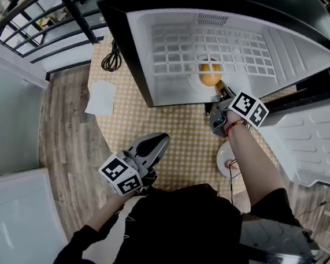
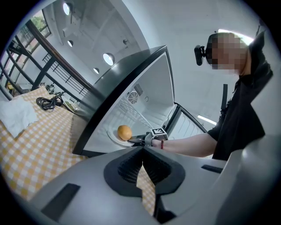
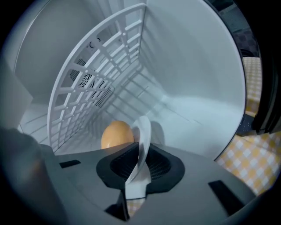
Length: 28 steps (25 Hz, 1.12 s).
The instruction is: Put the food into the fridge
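An orange (image 1: 210,75) lies on a white plate (image 1: 193,82) on the floor of the open small fridge (image 1: 159,70). My right gripper (image 1: 221,93) reaches into the fridge and is shut on the near rim of that plate (image 3: 143,132), with the orange (image 3: 116,134) just behind the jaws. From the left gripper view the orange (image 2: 124,132) and the right gripper (image 2: 137,139) show at the fridge mouth. My left gripper (image 1: 162,140) hovers over the checkered tablecloth in front of the fridge, shut and holding nothing (image 2: 142,154).
A wire shelf (image 1: 219,47) stands inside the fridge above the plate. The fridge door (image 1: 321,138) hangs open at the right. On the checkered table (image 1: 177,124) lie a second white plate (image 1: 226,159), a white cloth (image 1: 100,97) and a black cable (image 1: 111,59).
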Each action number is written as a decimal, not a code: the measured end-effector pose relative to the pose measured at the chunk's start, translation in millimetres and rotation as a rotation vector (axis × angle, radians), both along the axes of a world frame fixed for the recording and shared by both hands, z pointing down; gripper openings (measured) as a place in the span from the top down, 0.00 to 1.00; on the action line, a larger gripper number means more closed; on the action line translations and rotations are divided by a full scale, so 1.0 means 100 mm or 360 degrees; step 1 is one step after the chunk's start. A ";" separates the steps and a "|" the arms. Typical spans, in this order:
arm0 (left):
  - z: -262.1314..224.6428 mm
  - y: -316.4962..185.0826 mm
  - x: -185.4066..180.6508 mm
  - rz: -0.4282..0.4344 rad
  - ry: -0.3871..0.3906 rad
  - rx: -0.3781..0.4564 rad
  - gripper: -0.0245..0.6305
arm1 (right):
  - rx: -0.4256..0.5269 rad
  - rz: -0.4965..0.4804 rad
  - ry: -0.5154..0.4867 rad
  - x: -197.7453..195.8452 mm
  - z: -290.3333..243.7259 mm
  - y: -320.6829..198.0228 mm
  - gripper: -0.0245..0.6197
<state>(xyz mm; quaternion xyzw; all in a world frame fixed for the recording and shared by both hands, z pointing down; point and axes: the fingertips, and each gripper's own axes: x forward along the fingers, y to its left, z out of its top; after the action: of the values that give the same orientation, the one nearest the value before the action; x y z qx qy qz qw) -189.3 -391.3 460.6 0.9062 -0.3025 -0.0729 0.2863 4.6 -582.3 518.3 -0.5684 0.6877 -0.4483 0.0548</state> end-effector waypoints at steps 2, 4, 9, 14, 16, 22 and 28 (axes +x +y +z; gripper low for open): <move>0.00 0.00 -0.03 -0.0014 -0.0002 -0.0002 0.94 | 0.0013 -0.0011 0.0049 0.00 0.00 0.00 0.88; 0.00 0.00 -0.04 -0.0023 0.0000 -0.0003 0.94 | 0.0035 -0.0022 0.0118 0.00 -0.01 -0.01 0.87; 0.01 0.01 -0.04 -0.0029 0.0001 -0.0005 0.94 | 0.0084 -0.0032 0.0296 0.01 -0.04 -0.01 0.85; 0.03 0.01 -0.07 -0.0054 0.0003 -0.0014 0.94 | 0.0046 0.0006 0.0352 0.08 0.03 0.00 0.81; 0.04 0.02 -0.08 -0.0063 0.0004 -0.0016 0.94 | 0.0045 0.0005 0.0386 0.08 0.05 0.00 0.80; 0.04 0.01 -0.11 -0.0077 -0.0002 -0.0017 0.94 | 0.0039 -0.0040 0.0473 0.03 0.07 -0.02 0.80; 0.04 0.02 -0.12 -0.0086 -0.0001 -0.0018 0.94 | 0.0048 -0.0070 0.0537 0.01 0.08 0.00 0.80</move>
<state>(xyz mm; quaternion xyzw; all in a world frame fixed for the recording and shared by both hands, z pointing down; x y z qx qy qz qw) -201.8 -389.3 464.3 0.8961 -0.3274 -0.0785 0.2893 5.5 -582.7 526.0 -0.6195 0.7061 -0.3372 -0.0629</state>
